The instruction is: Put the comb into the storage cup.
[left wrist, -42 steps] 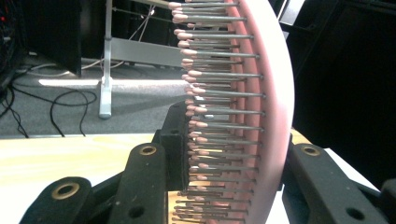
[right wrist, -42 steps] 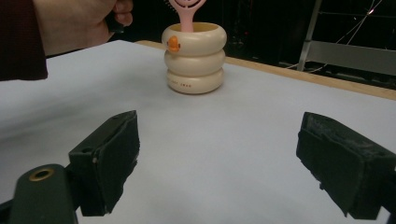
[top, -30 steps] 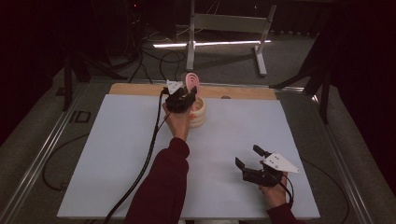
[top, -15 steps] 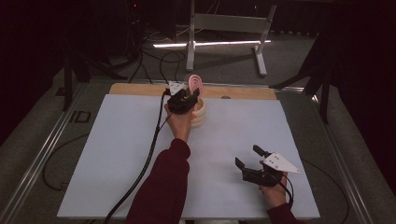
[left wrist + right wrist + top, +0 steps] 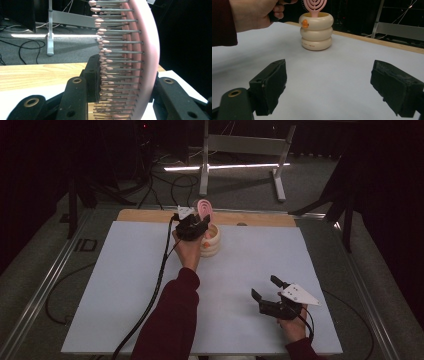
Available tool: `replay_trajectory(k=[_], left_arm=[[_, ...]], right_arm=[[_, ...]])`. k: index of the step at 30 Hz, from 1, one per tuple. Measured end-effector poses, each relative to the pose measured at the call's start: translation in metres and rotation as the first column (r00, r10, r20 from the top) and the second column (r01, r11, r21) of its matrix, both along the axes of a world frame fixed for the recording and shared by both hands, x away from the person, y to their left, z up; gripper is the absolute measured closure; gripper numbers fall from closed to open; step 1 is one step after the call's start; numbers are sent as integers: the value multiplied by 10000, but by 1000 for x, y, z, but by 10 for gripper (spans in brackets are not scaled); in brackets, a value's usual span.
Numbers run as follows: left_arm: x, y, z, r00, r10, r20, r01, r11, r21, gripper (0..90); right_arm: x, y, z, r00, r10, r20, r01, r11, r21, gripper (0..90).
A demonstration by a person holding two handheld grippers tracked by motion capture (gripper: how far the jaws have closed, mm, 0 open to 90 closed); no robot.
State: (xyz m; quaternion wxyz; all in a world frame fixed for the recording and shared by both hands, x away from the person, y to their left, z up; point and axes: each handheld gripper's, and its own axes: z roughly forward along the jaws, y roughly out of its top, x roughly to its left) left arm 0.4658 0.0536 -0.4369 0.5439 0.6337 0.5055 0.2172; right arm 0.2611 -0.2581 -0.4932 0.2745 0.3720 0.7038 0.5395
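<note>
- The left gripper (image 5: 196,223) is hovering at the far middle of the bench (image 5: 125,285), right over the cream ringed cup (image 5: 212,241).
- Its fingers (image 5: 75,100) are clamping the pink hairbrush (image 5: 204,210), one pad pressing the bristle side, the other the smooth pink back.
- In the left gripper view the hairbrush (image 5: 130,62) is standing upright between the pads, its bristles pointing left in that view.
- In the right gripper view the brush head (image 5: 315,6) is sticking up out of the cup (image 5: 316,31), its lower end sitting inside the rim.
- The cup is resting on the white sheet near the wooden strip (image 5: 260,219) along the far edge, with a small orange duck figure (image 5: 305,23) on its top ring.
- The right gripper (image 5: 270,296) is sitting near the right front corner, well apart from the cup.
- Its fingers (image 5: 270,83) are standing wide apart, holding nothing, just bare white bench between them.
- The person's left sleeve (image 5: 172,320) is stretching up the middle of the bench.
</note>
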Motion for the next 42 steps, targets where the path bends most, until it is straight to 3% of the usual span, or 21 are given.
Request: replay_trajectory(k=[20,42], left_arm=[[0,15,-1,9998,11,-213,-1,9989,473,602],[-1,22,-3,9994,124,-334,-102,9978,654,587]], right_arm=[[1,2,-1,10000,55,-25,-55,10000,-55,136],[1,5,-1,9999,117,-16,-117,9999,-74,136]])
